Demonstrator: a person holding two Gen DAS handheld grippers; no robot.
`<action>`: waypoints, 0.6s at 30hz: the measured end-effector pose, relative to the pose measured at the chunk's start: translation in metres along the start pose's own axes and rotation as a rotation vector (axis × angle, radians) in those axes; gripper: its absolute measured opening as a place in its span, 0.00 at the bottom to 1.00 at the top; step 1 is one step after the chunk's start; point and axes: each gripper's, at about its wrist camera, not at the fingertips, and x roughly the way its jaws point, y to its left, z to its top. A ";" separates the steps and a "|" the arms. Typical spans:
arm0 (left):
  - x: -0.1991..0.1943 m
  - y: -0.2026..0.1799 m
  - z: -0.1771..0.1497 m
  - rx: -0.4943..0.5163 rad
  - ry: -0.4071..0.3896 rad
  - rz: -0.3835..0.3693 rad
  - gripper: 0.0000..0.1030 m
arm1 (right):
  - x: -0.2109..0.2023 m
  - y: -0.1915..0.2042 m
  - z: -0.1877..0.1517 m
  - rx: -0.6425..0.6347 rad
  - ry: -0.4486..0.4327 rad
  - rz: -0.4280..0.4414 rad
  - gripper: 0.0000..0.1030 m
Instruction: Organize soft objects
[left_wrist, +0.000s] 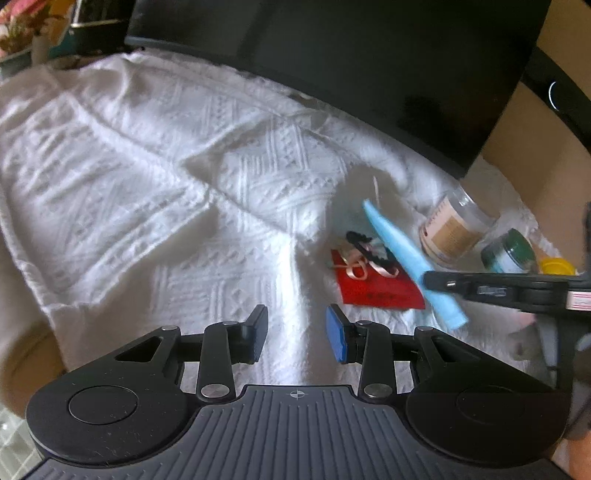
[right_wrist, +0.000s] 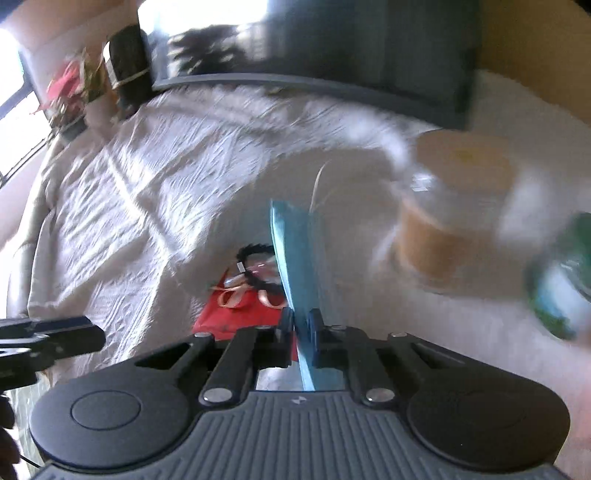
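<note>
A: Strip (right_wrist: 295, 258) of blue, pinched edge-on in the right hand-held gripper (right_wrist: 301, 325), jaws clenched on its lower part.

B: And beneath it?

A: Red pouch (left_wrist: 376, 288) with a ribbon (left_wrist: 356, 269) and a black hair clip (left_wrist: 360, 242) on it, lying on the white cloth (left_wrist: 147, 166). Jar (left_wrist: 452, 229) and green tub (left_wrist: 511, 251) sit just right of the strip.

B: Left hand-held gripper (left_wrist: 297, 334)?

A: Hovers over bare cloth, jaws apart, holding nothing.

light: bright daylight, upper left | blur: right wrist view smeared | edges: fisheye bending, dark corners
</note>
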 end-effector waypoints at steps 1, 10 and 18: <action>0.003 -0.001 0.001 0.004 0.004 -0.014 0.37 | -0.009 -0.005 -0.004 0.012 -0.012 -0.013 0.08; 0.051 -0.026 0.042 -0.009 -0.011 -0.247 0.37 | -0.055 -0.034 -0.052 0.048 -0.019 -0.205 0.08; 0.109 -0.049 0.080 0.067 0.054 -0.161 0.37 | -0.062 -0.037 -0.083 0.036 0.001 -0.294 0.08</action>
